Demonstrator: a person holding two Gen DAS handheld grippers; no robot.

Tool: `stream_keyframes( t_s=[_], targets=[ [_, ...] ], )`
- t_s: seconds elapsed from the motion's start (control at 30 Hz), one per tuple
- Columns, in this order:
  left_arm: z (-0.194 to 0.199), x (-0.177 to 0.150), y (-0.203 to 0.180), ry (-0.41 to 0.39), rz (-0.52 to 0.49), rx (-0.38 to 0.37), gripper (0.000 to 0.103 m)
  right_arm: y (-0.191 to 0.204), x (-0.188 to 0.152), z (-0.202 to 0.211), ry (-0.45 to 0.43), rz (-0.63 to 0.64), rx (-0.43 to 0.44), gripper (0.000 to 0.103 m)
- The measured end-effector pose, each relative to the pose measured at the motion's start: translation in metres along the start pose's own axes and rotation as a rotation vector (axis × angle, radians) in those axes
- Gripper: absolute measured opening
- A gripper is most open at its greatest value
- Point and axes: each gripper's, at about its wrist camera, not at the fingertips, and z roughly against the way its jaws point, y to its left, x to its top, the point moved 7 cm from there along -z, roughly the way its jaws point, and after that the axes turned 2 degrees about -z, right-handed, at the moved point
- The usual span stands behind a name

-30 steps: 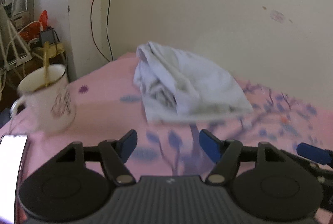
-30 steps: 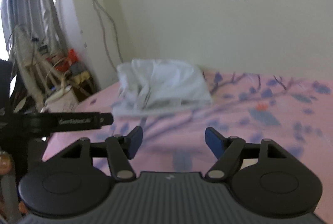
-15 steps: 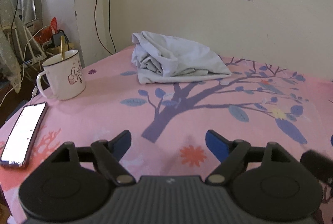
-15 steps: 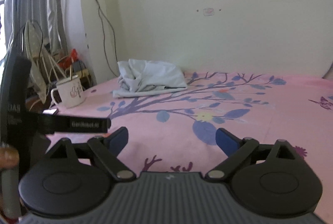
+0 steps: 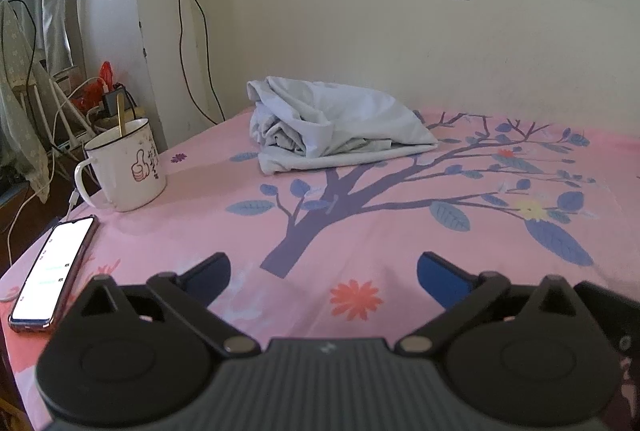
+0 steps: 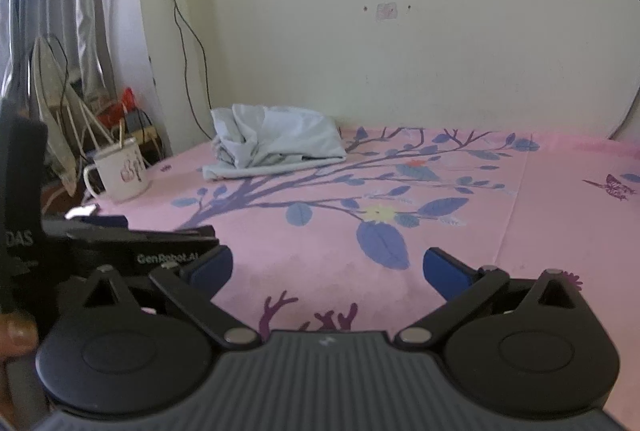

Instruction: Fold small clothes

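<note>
A pale grey-blue garment (image 5: 332,127) lies folded in a loose bundle at the far side of the pink tree-print cloth (image 5: 400,231), near the wall. It also shows in the right wrist view (image 6: 272,143). My left gripper (image 5: 324,271) is open and empty, well back from the garment above the near part of the cloth. My right gripper (image 6: 328,265) is open and empty, also far back. The left gripper's body (image 6: 120,243) shows at the left of the right wrist view.
A white mug (image 5: 124,167) with a stick in it stands at the left edge, also in the right wrist view (image 6: 120,171). A phone (image 5: 52,263) with a lit screen lies near the front left corner. Cables and clutter fill the floor corner (image 5: 96,99) to the left.
Both grippers have pulled back from the garment, which now lies farther off. Their jaws have opened a little wider. The garment has stayed in place.
</note>
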Motion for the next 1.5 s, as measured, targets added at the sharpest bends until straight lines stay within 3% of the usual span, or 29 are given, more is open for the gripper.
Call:
stream_keyframes(
  t_s=[0.57, 1.5],
  targets=[
    [-0.0055, -0.0047, -0.0009, 0.044, 0.007, -0.029, 0.103, -0.0003, -0.0047, -0.0065, 0.061, 0.0, 0.003, 0.097],
    [-0.0036, -0.0041, 0.0009, 0.033, 0.018, -0.035, 0.103, -0.002, -0.0056, -0.0079, 0.072, -0.025, 0.013, 0.097]
  ],
)
